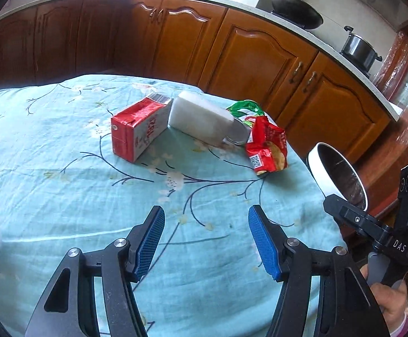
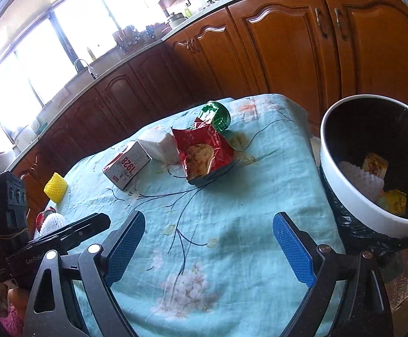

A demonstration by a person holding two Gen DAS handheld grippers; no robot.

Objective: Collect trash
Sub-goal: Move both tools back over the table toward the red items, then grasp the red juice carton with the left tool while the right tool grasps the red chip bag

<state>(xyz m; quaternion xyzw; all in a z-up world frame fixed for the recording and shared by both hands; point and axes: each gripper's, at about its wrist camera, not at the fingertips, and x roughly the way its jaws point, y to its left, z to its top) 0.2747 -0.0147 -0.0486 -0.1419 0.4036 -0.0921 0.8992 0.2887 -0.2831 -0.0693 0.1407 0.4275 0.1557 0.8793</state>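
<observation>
Both blue-padded grippers, left gripper (image 1: 206,241) and right gripper (image 2: 208,248), gape wide, empty; centre frame: one red-white cardboard carton (image 1: 136,129), one crinkled red foil wrapper (image 1: 268,147) (white foam block (image 1: 201,119) between).

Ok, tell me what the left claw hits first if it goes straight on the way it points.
Probably the bare tablecloth: the open, empty left claw tilts down at it. Further along that line lie the red carton and white block, but depth is unclear.

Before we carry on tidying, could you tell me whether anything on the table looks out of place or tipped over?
The red milk carton lies toppled on its side, and the red snack bag lies torn open beside it.
</observation>
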